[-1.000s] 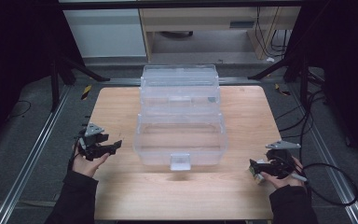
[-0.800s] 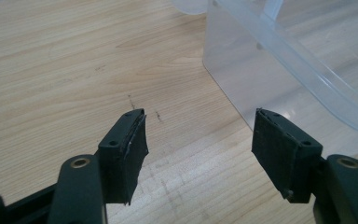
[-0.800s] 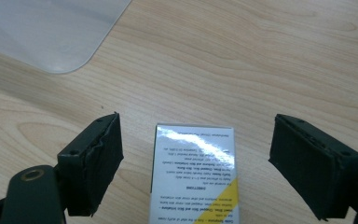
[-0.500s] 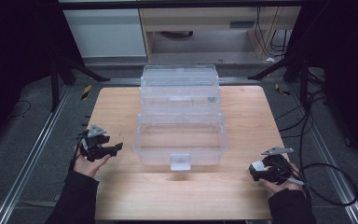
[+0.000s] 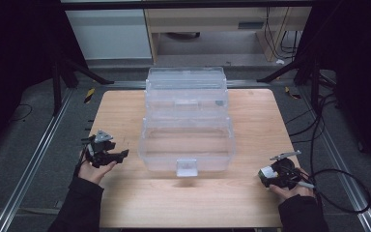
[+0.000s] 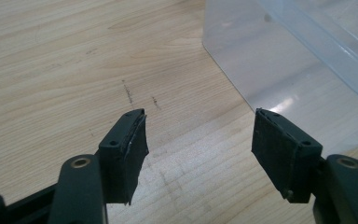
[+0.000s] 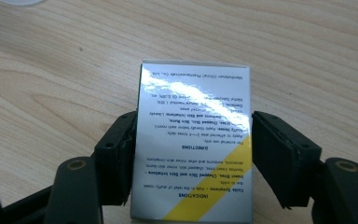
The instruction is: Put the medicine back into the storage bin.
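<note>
A small white box with a yellow stripe and printed text (image 7: 196, 112) lies on the wooden table between the jaws of my right gripper (image 7: 193, 140). Those jaws have just been closing, and both pads now touch the box's sides. In the high view the right gripper (image 5: 266, 175) rests at the table's front right with the white box (image 5: 269, 172) at its tip. My left gripper (image 5: 121, 155) is held at the front left, open and holding nothing, pointing at the clear plastic container (image 5: 186, 125). Its own view shows the left gripper (image 6: 198, 135) above bare wood, with the container's corner (image 6: 298, 60) ahead.
The clear tiered container stands in the middle of the wooden table (image 5: 125, 111), its front latch (image 5: 186, 166) facing me. Metal rails and cables (image 5: 338, 188) run along the table's sides. Bare wood lies in front of the container.
The right hand has shifted slightly left and tipped its gripper lower toward the table. The left hand and the container have stayed where they were.
</note>
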